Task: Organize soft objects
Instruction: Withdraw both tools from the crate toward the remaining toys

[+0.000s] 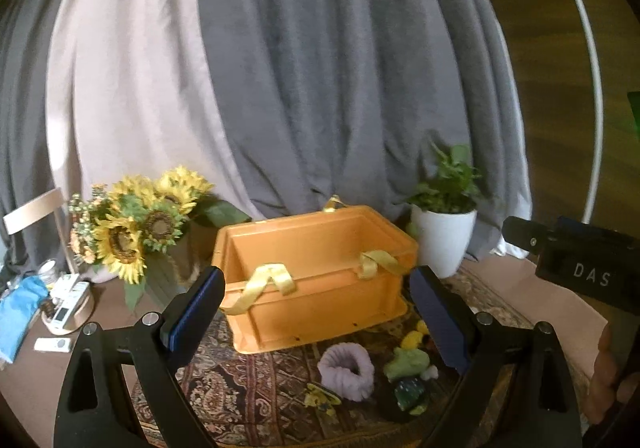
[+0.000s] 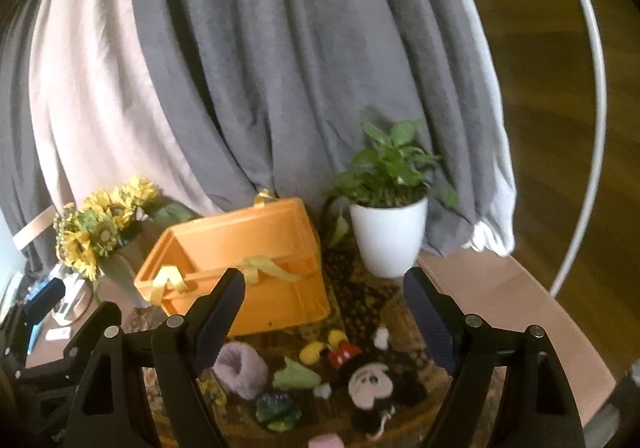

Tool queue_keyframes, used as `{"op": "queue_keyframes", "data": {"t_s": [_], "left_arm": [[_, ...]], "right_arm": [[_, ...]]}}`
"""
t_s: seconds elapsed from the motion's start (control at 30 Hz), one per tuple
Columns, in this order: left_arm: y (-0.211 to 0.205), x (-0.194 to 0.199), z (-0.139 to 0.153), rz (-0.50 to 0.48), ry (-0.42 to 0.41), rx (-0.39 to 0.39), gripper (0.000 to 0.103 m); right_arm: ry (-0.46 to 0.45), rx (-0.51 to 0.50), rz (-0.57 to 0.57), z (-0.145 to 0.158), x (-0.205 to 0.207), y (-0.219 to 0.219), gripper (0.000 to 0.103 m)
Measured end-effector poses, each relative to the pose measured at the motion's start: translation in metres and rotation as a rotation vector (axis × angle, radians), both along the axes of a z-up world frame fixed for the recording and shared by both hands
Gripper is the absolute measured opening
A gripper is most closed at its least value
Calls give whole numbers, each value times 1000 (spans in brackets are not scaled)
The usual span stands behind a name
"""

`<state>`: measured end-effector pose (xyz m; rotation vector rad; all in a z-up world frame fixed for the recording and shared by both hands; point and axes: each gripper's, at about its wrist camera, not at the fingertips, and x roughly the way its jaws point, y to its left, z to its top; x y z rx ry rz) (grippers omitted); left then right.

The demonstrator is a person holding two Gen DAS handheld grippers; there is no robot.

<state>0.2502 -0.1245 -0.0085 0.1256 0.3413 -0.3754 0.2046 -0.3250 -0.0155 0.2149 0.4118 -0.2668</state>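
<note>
Both cameras look forward and down from near. Both see the orange box (image 1: 316, 276) (image 2: 240, 268) and the white plant pot (image 1: 442, 238) (image 2: 390, 236).

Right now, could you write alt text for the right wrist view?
An open right gripper hovers over soft toys on a patterned rug: a Mickey Mouse plush and a lilac fuzzy roll. Behind them stand an empty orange crate and a potted plant.

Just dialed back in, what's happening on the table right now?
Nothing is picked up yet. Both the left gripper and right gripper hang open and empty above the patterned rug. The orange bin looks empty from here. The soft things lie loose in front of it: a lavender fuzzy piece, a Mickey Mouse plush, a light green plush and a dark green one.
</note>
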Motion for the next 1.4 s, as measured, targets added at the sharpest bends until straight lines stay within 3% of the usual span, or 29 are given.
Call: {"op": "queue_keyframes", "data": {"t_s": [0.27, 0.87, 1.4], "left_arm": [[9, -11, -13, -122, -14, 42, 95], [12, -8, -59, -405, 106, 89, 93], [-21, 11, -116, -624, 137, 267, 85]], "right_arm": [[37, -24, -105, -21, -31, 24, 82], [222, 84, -252, -87, -54, 55, 82], [386, 149, -261, -152, -39, 51, 80]]}}
